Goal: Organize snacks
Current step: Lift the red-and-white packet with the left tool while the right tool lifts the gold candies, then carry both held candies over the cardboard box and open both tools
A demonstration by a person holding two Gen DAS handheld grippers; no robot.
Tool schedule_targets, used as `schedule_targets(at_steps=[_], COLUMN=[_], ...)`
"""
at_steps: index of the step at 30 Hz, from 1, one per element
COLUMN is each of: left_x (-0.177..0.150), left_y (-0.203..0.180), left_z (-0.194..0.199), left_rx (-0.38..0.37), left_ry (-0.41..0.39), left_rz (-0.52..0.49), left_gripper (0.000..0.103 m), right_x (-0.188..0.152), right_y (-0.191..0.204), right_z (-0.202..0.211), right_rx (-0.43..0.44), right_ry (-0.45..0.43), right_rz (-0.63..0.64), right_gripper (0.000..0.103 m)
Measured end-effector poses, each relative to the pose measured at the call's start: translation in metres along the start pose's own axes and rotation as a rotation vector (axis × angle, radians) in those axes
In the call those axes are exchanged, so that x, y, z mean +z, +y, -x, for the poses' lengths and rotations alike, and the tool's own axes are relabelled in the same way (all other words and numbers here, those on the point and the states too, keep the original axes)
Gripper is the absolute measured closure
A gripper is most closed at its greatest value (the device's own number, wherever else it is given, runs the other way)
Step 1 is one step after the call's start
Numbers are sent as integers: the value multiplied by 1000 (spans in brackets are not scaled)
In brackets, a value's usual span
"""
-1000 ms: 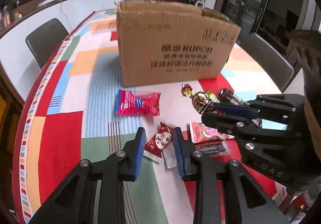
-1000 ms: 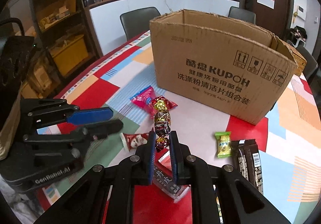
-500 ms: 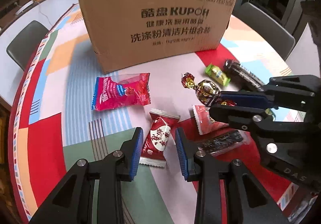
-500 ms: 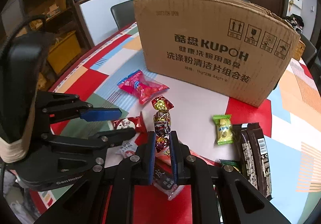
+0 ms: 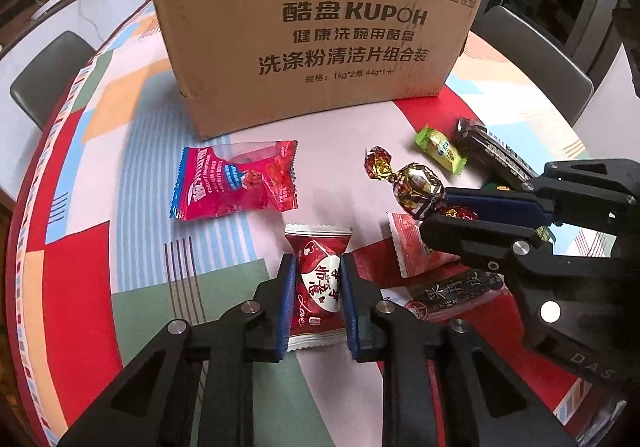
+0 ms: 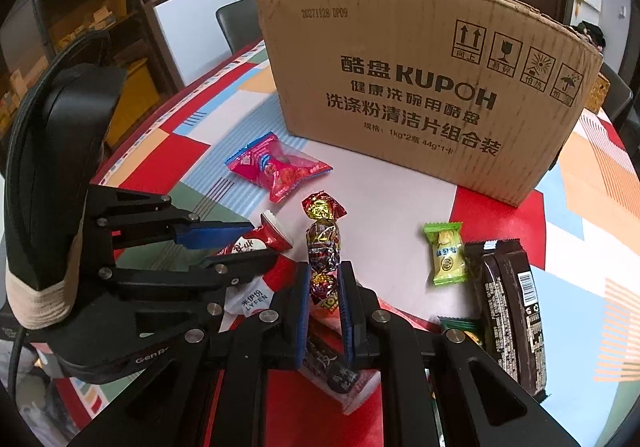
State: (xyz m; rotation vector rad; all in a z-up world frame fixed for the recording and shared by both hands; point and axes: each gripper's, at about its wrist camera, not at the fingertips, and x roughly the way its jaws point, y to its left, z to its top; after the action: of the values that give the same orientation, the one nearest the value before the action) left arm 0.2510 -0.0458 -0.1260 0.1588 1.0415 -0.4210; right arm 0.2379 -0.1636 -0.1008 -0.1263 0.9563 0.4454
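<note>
Left gripper (image 5: 318, 297) just clamping red heart candy (image 5: 319, 279) across its long axis; right gripper (image 6: 325, 297) pinching foil candy (image 6: 323, 243), cardboard box (image 5: 316, 27) dead ahead

Two fisheye views, each from a camera mounted on a handheld gripper, look steeply down and forward along its own black fingers, close above a table with a patchwork cloth (image 5: 100, 247). The left wrist view faces the cardboard box (image 5: 320, 27) nearly head-on. The right wrist view sees it from further right. Both share the box's printed front, the pink snack packet (image 5: 236, 181) and the green candy (image 6: 446, 253), and each shows the other gripper at its edge.
</note>
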Motion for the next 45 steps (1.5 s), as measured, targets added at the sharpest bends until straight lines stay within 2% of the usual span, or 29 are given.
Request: schedule_targets(at_steps=[12,22,34,45], left_x=[3,24,71,129], left_y=[3,3,3,5], left_z=[27,73,118,137], left_rx=[13,34,43,61], left_ry=[-74,-207,-356,-444], left_rz=[29,43,42,24], left_gripper=[81,81,81,81], right_x=[2,18,55,96], right_y=[1,1,-4,-19], right_z=[8,43,93,116], right_rx=[-4,-26,-94,-130], right_ry=[-23,-125,-295,-385], right_rz=[-3,-9,-11,-30], right_gripper=[88,88,88,88])
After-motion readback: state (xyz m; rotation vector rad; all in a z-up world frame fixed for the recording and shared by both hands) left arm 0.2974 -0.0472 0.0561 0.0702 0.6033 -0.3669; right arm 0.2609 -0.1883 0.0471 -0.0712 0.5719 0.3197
